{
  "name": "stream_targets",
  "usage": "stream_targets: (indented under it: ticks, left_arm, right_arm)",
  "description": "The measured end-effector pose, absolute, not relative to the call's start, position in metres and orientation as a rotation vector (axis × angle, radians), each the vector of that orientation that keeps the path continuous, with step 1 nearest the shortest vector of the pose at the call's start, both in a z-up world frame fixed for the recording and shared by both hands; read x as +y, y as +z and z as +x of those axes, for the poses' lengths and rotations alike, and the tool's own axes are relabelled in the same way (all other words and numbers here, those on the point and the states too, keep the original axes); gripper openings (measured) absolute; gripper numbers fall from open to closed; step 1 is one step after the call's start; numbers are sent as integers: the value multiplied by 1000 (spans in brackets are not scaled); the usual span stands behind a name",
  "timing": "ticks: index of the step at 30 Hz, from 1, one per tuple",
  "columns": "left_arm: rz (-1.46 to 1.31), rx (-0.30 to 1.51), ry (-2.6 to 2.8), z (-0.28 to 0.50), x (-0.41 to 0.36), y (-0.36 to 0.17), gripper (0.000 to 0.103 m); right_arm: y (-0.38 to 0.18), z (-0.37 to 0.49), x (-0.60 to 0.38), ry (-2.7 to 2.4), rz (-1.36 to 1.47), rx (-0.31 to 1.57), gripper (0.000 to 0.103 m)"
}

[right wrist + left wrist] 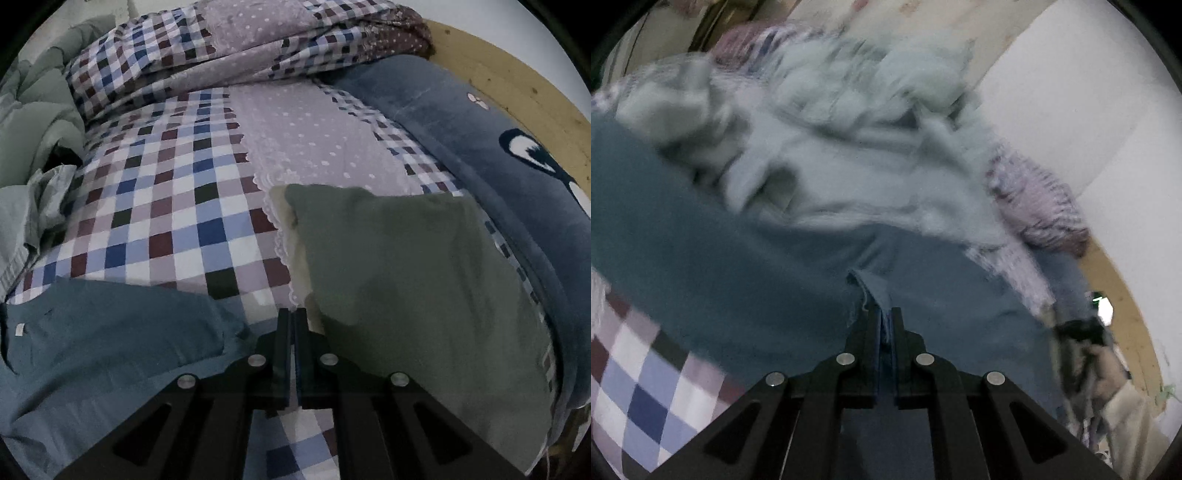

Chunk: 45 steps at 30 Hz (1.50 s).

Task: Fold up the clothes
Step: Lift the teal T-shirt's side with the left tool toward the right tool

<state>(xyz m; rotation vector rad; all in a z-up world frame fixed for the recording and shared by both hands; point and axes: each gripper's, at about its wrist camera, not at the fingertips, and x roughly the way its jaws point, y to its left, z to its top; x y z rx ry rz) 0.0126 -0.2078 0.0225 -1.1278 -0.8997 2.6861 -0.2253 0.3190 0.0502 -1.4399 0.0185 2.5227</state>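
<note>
1. Left wrist view: we note the left gripper (885, 317) pinching the teal garment's (720, 258) hem, lifted over the checked bedspread (639, 387).
2. Right gripper (294, 321) pressed together; whether it holds cloth, we cannot tell.
3. Fold under way; next, carry the hem across evenly.

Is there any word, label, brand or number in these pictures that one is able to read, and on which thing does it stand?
No text can be read in either view.
White tag on the teal garment: too small to read.
Dark blue blanket: only a white and dark picture, no letters.
The left wrist view is blurred by motion.
</note>
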Motion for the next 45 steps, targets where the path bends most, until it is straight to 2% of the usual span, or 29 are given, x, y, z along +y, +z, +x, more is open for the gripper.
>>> stream_targets:
  ticks: [2, 8, 10, 11, 17, 20, 24, 29, 31, 34, 40, 45]
  left_arm:
    - [-1204, -908, 2677, 10, -209, 14, 3]
    - [-1226, -932, 2658, 12, -213, 9, 3]
    - [-1240, -935, 2654, 13, -213, 6, 3]
    - [-1240, -939, 2652, 14, -213, 6, 3]
    - [-1247, -951, 2634, 18, -214, 4, 3]
    - [-1240, -945, 2620, 20, -214, 5, 3]
    - [-1138, -779, 2534, 27, -190, 21, 3]
    - [-1166, -715, 2357, 39, -152, 16, 3]
    - [-1206, -744, 2328, 40, -151, 9, 3]
    - [-1237, -882, 2261, 44, -162, -4, 3]
    - [-1230, -1113, 2202, 60, -180, -19, 3]
    - [-1232, -1140, 2190, 70, -182, -22, 3]
  right_arm:
    - [58, -220, 311, 2544, -1421, 6, 1]
    - [91, -205, 231, 2780, -1485, -84, 14]
    - [99, -198, 189, 2894, -1567, -119, 38]
    - [100, -193, 162, 2965, -1647, -140, 42]
    - [84, -156, 35, 3151, -1997, -450, 43]
    - [71, -151, 3, 3132, -2043, -625, 43]
    - [72, -156, -13, 3129, -2076, -663, 43]
    - [84, -149, -31, 3151, -2132, -752, 43]
    - [83, -140, -44, 3141, -2178, -844, 43]
    - [78, -125, -66, 3100, -2269, -1006, 43]
    - [74, -89, -104, 3041, -2387, -1436, 43]
    - [70, -65, -118, 2961, -2433, -1759, 43]
